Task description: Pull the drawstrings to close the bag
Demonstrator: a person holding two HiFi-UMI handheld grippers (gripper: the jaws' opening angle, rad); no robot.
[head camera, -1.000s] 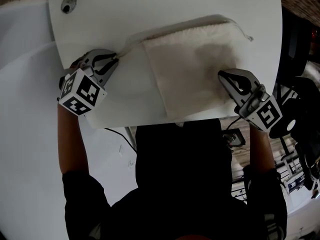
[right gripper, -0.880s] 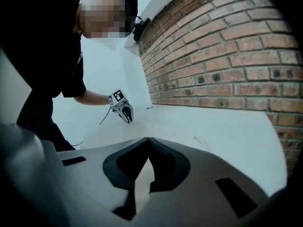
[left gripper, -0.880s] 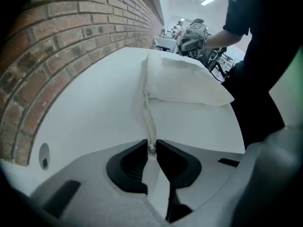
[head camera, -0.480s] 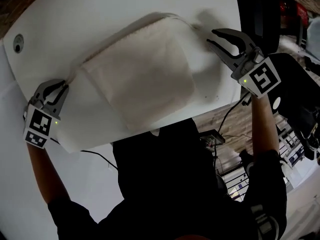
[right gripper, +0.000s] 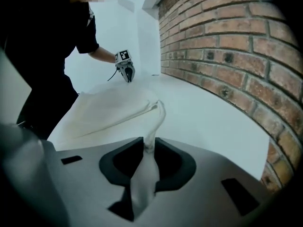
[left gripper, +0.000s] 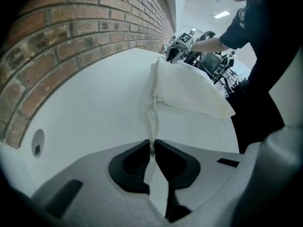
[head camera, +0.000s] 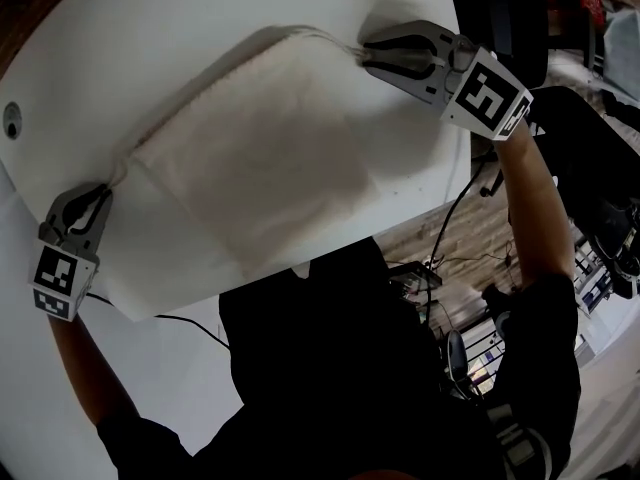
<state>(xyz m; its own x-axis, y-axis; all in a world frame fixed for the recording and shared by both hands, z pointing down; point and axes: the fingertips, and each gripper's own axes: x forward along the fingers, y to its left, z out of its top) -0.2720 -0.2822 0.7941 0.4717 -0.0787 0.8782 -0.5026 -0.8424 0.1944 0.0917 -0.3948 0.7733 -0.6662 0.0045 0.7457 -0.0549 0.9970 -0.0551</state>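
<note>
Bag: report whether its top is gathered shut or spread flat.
Spread flat. The bag lies at full width on the table, and its top edge shows no gathering.

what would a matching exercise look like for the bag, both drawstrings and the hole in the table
Things:
1 bag
2 left drawstring
3 right drawstring
4 table hole

Places:
a between the right gripper's jaws
b near the table's edge, by the left gripper
c lying flat mid-table
d between the left gripper's jaws

Pairs: 1-c, 2-d, 3-a, 4-b
The left gripper's jaws are closing, the drawstring between them.
</note>
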